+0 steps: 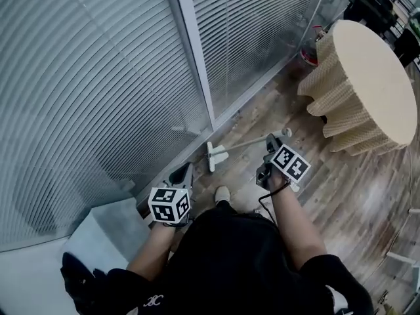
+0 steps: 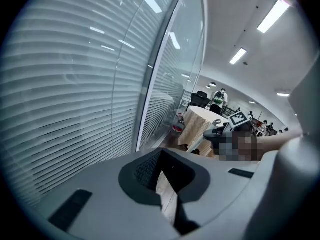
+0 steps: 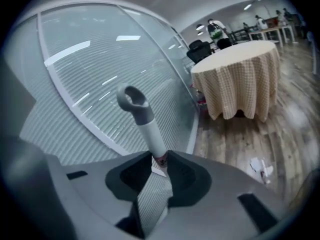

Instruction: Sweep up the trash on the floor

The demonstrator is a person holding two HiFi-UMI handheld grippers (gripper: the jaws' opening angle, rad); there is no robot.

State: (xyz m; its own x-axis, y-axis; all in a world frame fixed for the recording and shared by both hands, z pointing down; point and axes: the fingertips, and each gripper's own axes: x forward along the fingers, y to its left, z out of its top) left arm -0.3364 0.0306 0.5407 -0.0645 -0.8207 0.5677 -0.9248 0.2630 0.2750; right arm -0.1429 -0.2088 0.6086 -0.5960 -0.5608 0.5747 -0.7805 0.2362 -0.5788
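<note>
Right gripper [image 3: 159, 160] jaws clamped on the broom handle [image 3: 149, 126] just below its loop end, likely to steer the broom head [image 1: 214, 155], on the floor [image 1: 341, 189] at its 9 o'clock by the glass partition [image 1: 98, 97]. Left gripper [image 2: 161, 156] closed tip to tip, empty, idle. Both forearms [image 1: 298, 228] reach forward and down; paper scraps [image 3: 261, 168] lie at the right gripper's 4 o'clock.
</note>
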